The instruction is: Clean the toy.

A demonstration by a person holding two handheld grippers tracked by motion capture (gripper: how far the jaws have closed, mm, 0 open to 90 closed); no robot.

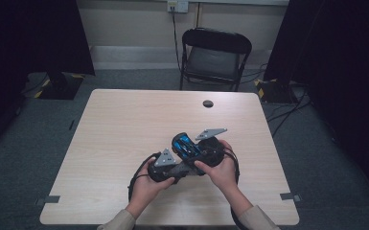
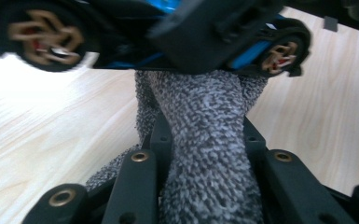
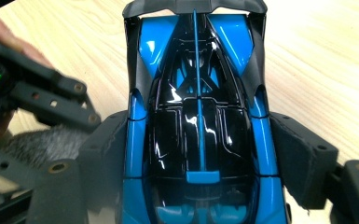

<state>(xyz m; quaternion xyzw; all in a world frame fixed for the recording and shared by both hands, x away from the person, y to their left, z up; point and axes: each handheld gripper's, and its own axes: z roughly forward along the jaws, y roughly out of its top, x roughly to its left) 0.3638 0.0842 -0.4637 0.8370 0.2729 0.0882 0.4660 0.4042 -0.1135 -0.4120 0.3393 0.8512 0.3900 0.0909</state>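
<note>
**Cloth against toy car, near the table's front edge**

On the left, the left hand holds the left gripper, whose grey three-cornered plate shows in the high view. Its jaws are clamped tight on a grey speckled cloth; in the left gripper view the cloth bunches up between the black jaws and rises to meet the underside of the toy car. The cloth touches the car between two of its wheels, which have gold spokes and black tyres.

Just to the right, the blue and black toy car sits lifted above the wooden table, near the middle of its width and towards the near edge. In the right gripper view the car's glossy roof and blue flanks lie lengthwise between the jaws, tail wing at the far end.

On the right, the right hand carries the right gripper. Its jaws stand wide and press on both sides of the car's body, gripping it. The left gripper and part of the cloth appear at the left of that view, close beside the car.

Beyond the table's far edge stands a black folding chair.
</note>
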